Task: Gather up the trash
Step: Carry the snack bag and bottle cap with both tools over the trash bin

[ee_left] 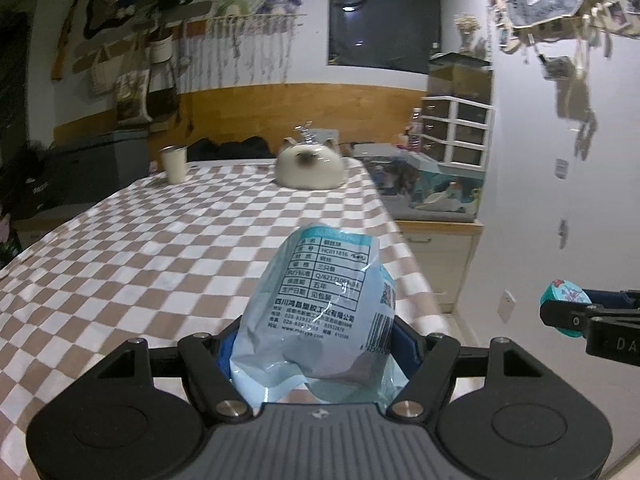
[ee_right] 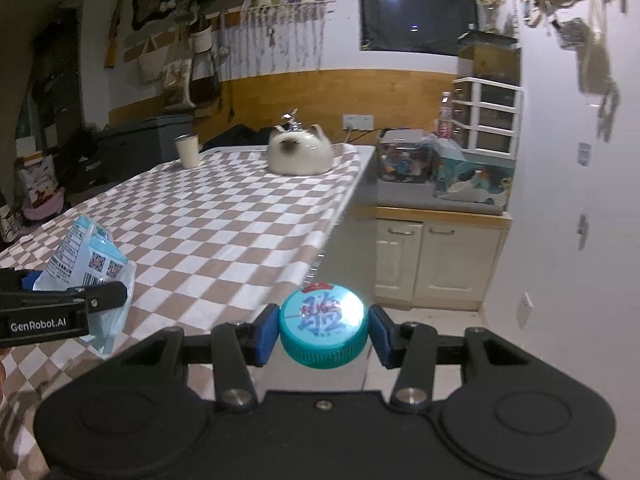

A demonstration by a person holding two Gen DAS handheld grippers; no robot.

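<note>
A crumpled light-blue plastic packet [ee_left: 320, 312] with printed text and a barcode stands up between the blue pads of my left gripper [ee_left: 316, 344], which is shut on it above the checkered table. The same packet [ee_right: 90, 260] shows at the left of the right wrist view, in the left gripper [ee_right: 84, 300]. My right gripper [ee_right: 324, 330] is shut on a teal bottle cap [ee_right: 323, 326] with a blue printed top, held past the table's right edge over the floor. In the left wrist view that cap [ee_left: 564, 300] and the right gripper [ee_left: 568, 314] appear at the far right.
The table [ee_left: 160, 248] wears a brown-and-white checkered cloth. At its far end lie a cream cat-shaped cushion [ee_left: 310, 168] and a white cup [ee_left: 174, 164]. Beyond the right edge stand a low cabinet [ee_right: 436, 256] with cluttered bins [ee_right: 440, 168] and white drawers [ee_right: 488, 116].
</note>
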